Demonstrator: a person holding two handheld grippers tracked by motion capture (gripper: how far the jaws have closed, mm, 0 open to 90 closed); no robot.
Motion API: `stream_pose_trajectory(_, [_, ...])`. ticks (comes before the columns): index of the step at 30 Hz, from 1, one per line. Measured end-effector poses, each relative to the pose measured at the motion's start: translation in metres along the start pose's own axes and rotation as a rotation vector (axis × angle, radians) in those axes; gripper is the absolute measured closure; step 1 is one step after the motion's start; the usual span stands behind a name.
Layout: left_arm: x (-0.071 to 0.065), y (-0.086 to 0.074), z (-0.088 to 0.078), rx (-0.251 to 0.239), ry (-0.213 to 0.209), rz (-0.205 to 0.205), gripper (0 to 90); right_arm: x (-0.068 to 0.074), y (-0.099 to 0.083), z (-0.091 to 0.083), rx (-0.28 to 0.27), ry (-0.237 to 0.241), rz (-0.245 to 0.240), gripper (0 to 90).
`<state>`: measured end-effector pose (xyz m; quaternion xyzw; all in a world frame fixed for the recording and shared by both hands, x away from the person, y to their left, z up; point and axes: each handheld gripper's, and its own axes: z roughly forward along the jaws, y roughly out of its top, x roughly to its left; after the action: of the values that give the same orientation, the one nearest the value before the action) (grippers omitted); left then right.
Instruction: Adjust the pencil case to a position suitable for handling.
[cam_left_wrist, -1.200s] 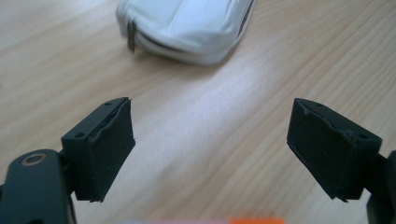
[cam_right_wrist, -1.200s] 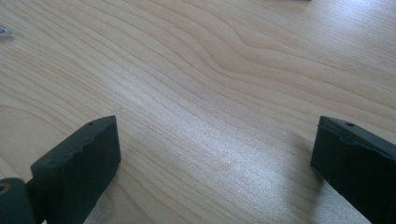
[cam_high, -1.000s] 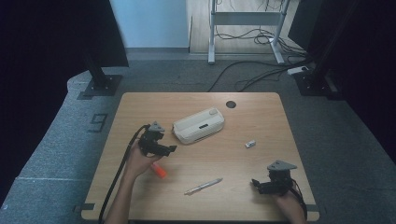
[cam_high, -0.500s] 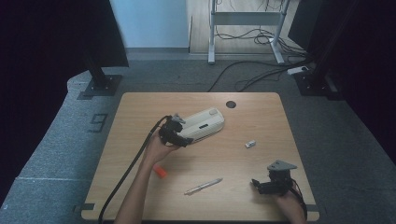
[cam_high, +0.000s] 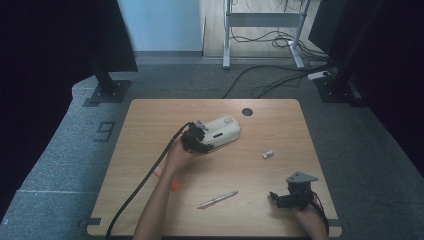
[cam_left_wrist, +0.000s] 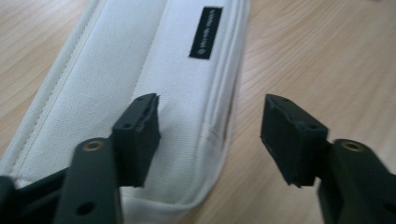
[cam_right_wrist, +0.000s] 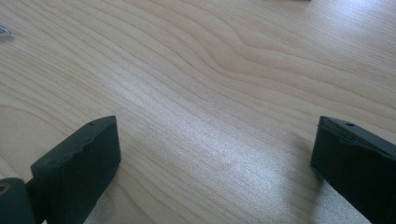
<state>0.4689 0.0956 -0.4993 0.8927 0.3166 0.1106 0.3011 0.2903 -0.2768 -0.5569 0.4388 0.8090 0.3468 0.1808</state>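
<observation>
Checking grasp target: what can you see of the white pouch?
The white pouch is a soft, oblong fabric case with stitched seams, a zipper line along one long side and a small black label. It lies flat and closed, slantwise, near the middle of the wooden table. The left gripper straddles its near end, jaws closing, pads not yet pressing it.

A large dark numeral "9" (cam_high: 104, 131) stands on the grey carpeted floor (cam_high: 60, 165), just left of the light wooden surface (cam_high: 280, 120). The white fabric zip pouch (cam_left_wrist: 140, 70) bears a small black rectangular label (cam_left_wrist: 205, 32) with pale lettering, too small and blurred to read.
</observation>
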Motion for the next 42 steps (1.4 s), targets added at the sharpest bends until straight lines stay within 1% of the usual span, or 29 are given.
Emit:
stream_pose_trajectory(1, [0.0,0.0,0.002,-0.003,0.012,0.001,42.3,0.0,0.0,0.0,0.001,0.0,0.0,1.0])
stream_pose_trajectory(2, [0.0,-0.001,0.004,0.001,0.043,0.002,43.0,0.0,0.0,0.0,0.0,0.0,0.0,1.0])
stream_pose_trajectory(3, [0.001,-0.001,0.005,0.013,0.063,0.008,43.8,0.0,0.0,0.0,0.0,0.0,0.0,1.0])
stream_pose_trajectory(5, [0.002,-0.003,0.007,0.022,0.068,0.012,46.6,0.0,0.0,0.0,0.0,0.0,0.0,1.0])
stream_pose_trajectory(7, [0.002,-0.003,0.008,0.019,0.069,-0.001,48.3,0.0,0.0,0.0,0.0,0.0,-0.001,1.0])
stream_pose_trajectory(14, [-0.002,-0.006,0.008,0.041,0.104,0.046,58.5,0.0,0.0,0.0,0.0,0.0,0.0,1.0])
stream_pose_trajectory(17, [-0.002,-0.009,0.005,0.042,0.112,0.049,61.0,0.0,0.0,0.0,0.0,0.0,0.0,1.0])
stream_pose_trajectory(21, [-0.002,-0.015,0.001,0.038,0.109,0.04,61.9,0.0,0.0,0.0,0.0,0.0,0.0,1.0])
stream_pose_trajectory(23, [-0.001,-0.022,-0.004,0.033,0.108,0.036,61.9,0.0,0.0,0.0,0.0,0.0,0.0,1.0])
stream_pose_trajectory(25, [-0.001,-0.024,-0.006,0.034,0.107,0.036,61.9,0.0,0.0,0.0,0.0,0.0,0.0,1.0])
stream_pose_trajectory(27, [0.002,-0.032,-0.012,0.029,0.096,0.022,61.8,0.0,0.0,0.0,0.0,0.0,0.0,1.0])
stream_pose_trajectory(28, [0.002,-0.032,-0.012,0.029,0.096,0.022,61.7,0.0,0.0,0.0,0.0,0.0,0.0,1.0])
stream_pose_trajectory(29, [0.004,-0.037,-0.016,0.028,0.08,0.002,61.6,0.0,0.0,0.0,0.0,0.0,0.0,1.0])
stream_pose_trajectory(30, [0.005,-0.039,-0.019,0.034,0.071,0.002,61.4,0.0,0.0,0.0,0.0,0.0,0.0,1.0])
stream_pose_trajectory(31, [0.005,-0.039,-0.019,0.034,0.071,0.002,61.2,0.0,0.0,0.0,0.0,0.0,0.0,1.0])
stream_pose_trajectory(32, [0.006,-0.043,-0.021,0.031,0.067,-0.008,61.2,0.0,0.0,0.0,0.0,0.0,-0.001,1.0])
stream_pose_trajectory(36, [0.007,-0.056,-0.032,0.032,0.062,-0.018,60.7,0.0,0.0,0.0,0.0,0.0,0.0,1.0])
stream_pose_trajectory(37, [0.007,-0.056,-0.032,0.032,0.062,-0.018,60.7,0.0,0.0,0.0,0.0,0.0,0.0,1.0])
stream_pose_trajectory(38, [0.007,-0.062,-0.036,0.026,0.064,-0.024,60.7,0.0,0.0,0.0,0.0,0.0,0.0,1.0])
stream_pose_trajectory(40, [0.007,-0.064,-0.038,0.025,0.064,-0.028,60.6,0.0,0.0,0.0,0.0,0.0,0.0,1.0])
stream_pose_trajectory(42, [0.009,-0.072,-0.044,0.018,0.058,-0.046,60.6,0.0,0.0,0.0,0.0,0.0,0.0,1.0])
